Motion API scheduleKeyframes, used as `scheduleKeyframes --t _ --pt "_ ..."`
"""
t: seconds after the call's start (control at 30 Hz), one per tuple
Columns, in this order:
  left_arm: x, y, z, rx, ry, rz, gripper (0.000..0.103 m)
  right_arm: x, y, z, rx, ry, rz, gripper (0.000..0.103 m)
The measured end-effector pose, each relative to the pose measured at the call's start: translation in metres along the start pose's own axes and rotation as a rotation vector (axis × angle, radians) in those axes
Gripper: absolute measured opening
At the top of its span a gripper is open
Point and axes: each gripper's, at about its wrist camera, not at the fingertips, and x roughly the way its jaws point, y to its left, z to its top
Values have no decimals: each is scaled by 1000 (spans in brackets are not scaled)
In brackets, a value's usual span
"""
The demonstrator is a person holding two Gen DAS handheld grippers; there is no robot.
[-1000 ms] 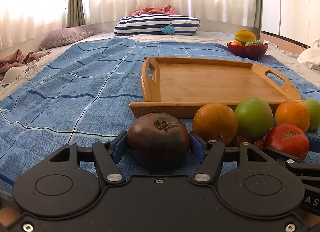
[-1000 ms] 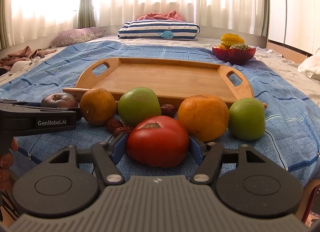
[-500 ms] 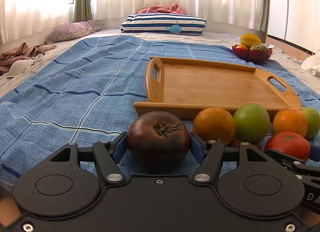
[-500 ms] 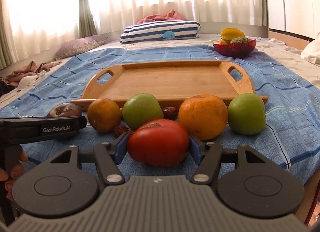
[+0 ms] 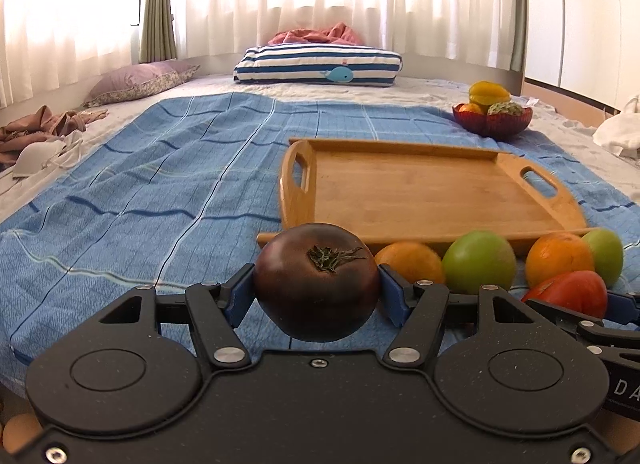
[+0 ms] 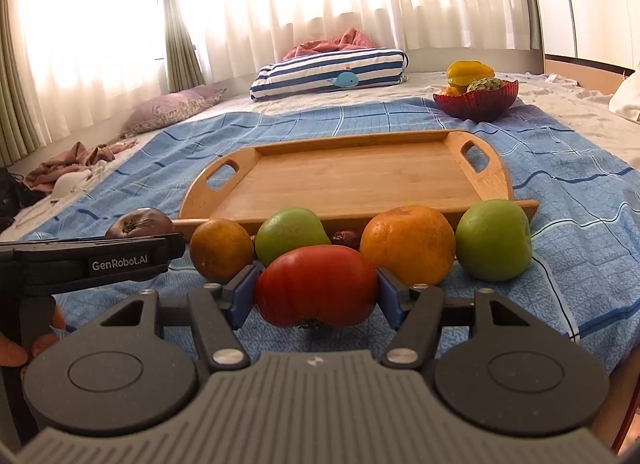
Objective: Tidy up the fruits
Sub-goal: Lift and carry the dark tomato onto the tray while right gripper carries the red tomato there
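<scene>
both tomatoes, clamped as before, now hang clear of the blanket [image 5: 120, 204]

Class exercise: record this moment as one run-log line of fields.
left gripper: shut on dark tomato | right gripper: shut on red tomato | wooden tray: bare | oranges, green apples: on blanket
</scene>
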Motion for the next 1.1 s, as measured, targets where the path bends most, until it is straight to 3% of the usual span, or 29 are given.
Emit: scheduleKeyframes --t 0.57,1.1 --pt "7 -9 41 15 -23 -51 62 -22 -29 41 83 -129 20 65" --pt "46 -21 87 -12 39 -135 62 36 -73 96 71 -140 -75 65"
